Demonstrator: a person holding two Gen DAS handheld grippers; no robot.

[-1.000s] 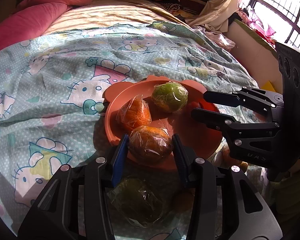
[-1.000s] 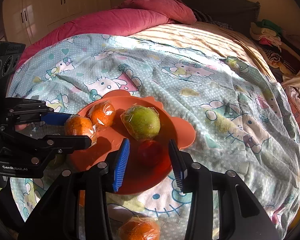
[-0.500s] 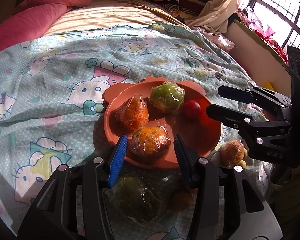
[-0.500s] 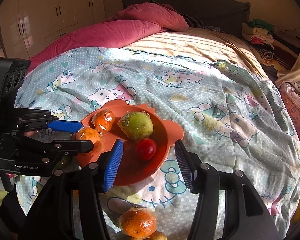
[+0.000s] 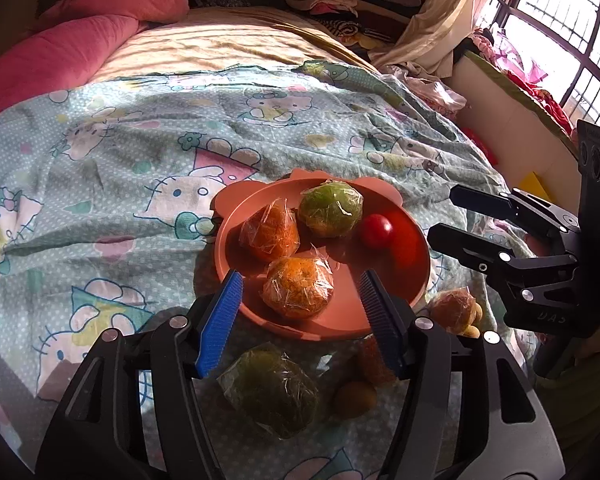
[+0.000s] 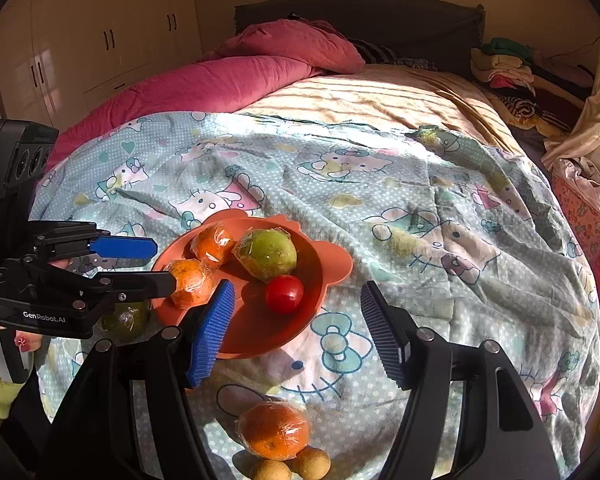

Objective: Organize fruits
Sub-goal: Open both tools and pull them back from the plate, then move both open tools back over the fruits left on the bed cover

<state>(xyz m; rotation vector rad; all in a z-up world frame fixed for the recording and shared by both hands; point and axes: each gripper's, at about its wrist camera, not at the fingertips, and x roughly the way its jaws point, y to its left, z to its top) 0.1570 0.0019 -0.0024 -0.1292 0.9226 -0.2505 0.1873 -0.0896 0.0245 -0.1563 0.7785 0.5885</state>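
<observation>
Left wrist: wrapped orange [image 5: 298,288] on orange plate [image 5: 414,280].

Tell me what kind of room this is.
A bedroom, most likely: a bed with a cartoon-print blanket, a pink duvet by the headboard, and wardrobe doors along the wall.

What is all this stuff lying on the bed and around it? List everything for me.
plate: one, orange-pink, on the cartoon bedsheet
wrapped oranges: two on the plate, one more on the sheet in front of it
wrapped green fruit: one on the plate, one on the sheet
red tomato: one, on the plate
small brown fruits: several, beside the loose orange
pink quilt: one, at the bed's head
folded clothes: pile, mixed colours, far corner
wardrobe: cream, by the wall
left gripper: black with blue pads, open
right gripper: same, open
</observation>
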